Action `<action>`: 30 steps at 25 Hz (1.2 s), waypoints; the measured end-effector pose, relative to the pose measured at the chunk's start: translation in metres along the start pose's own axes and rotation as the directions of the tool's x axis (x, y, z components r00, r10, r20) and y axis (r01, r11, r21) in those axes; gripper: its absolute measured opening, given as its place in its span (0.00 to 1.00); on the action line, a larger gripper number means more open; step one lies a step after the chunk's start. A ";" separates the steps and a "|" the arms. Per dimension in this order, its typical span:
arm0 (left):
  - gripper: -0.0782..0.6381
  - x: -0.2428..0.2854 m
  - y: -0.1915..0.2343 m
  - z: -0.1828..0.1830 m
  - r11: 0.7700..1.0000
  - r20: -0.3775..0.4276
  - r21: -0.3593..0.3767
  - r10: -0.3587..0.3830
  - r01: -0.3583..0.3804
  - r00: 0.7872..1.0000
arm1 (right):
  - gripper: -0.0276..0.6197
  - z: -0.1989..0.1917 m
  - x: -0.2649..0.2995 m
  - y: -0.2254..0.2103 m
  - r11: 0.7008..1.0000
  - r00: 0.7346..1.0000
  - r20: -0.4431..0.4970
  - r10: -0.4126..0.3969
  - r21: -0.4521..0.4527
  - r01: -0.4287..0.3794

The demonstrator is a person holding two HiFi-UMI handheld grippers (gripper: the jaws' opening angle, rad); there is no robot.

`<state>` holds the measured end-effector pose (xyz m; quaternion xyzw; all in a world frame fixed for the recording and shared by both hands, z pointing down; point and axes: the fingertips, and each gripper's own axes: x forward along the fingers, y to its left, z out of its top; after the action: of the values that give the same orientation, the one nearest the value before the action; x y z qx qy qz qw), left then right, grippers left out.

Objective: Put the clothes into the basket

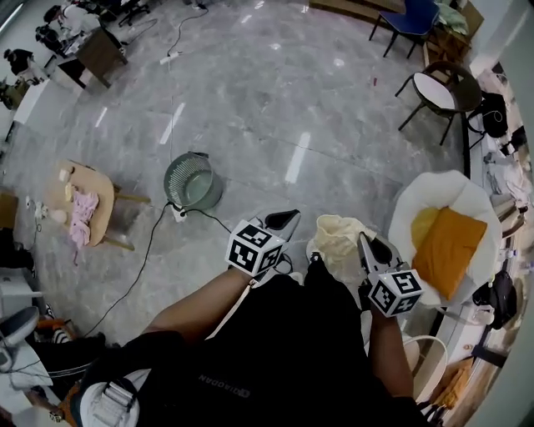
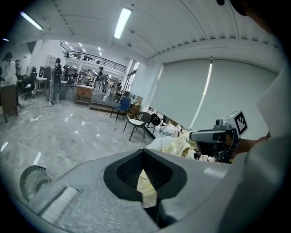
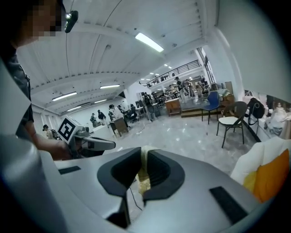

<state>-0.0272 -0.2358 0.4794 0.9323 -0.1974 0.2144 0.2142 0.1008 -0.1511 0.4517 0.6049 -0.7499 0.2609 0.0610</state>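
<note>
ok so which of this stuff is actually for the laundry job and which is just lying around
Job: cream garment, gripped by the left hand-held gripper and right hand-held gripper; green basket; pink clothes on the wooden table.
Lying about: orange cushion, white seat, blue chair.

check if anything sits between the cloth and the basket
Nothing visible does. The cloth is pinched by the left tool and the right tool. The basket stands open on the floor ahead to the left. Only a cable lies by its near side.
</note>
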 end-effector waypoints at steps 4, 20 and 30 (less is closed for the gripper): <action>0.11 0.002 0.038 0.015 0.995 0.029 -0.058 0.085 -0.083 0.996 | 0.10 0.014 0.038 -0.008 0.997 0.997 -0.036 0.071 -0.011 -0.071; 0.11 0.061 0.134 0.069 0.909 0.070 -0.242 0.366 -0.340 0.928 | 0.10 0.053 0.180 -0.088 0.933 0.920 -0.219 0.325 -0.083 -0.350; 0.11 -0.031 0.154 0.037 0.742 -0.002 -0.355 0.608 -0.569 0.794 | 0.10 0.052 0.239 -0.035 0.823 0.802 -0.297 0.519 -0.082 -0.563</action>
<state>-0.1118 -0.3728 0.4831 0.7816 -0.5275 0.1802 0.2801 0.0826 -0.3891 0.5156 0.3180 -0.8957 0.2814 0.1323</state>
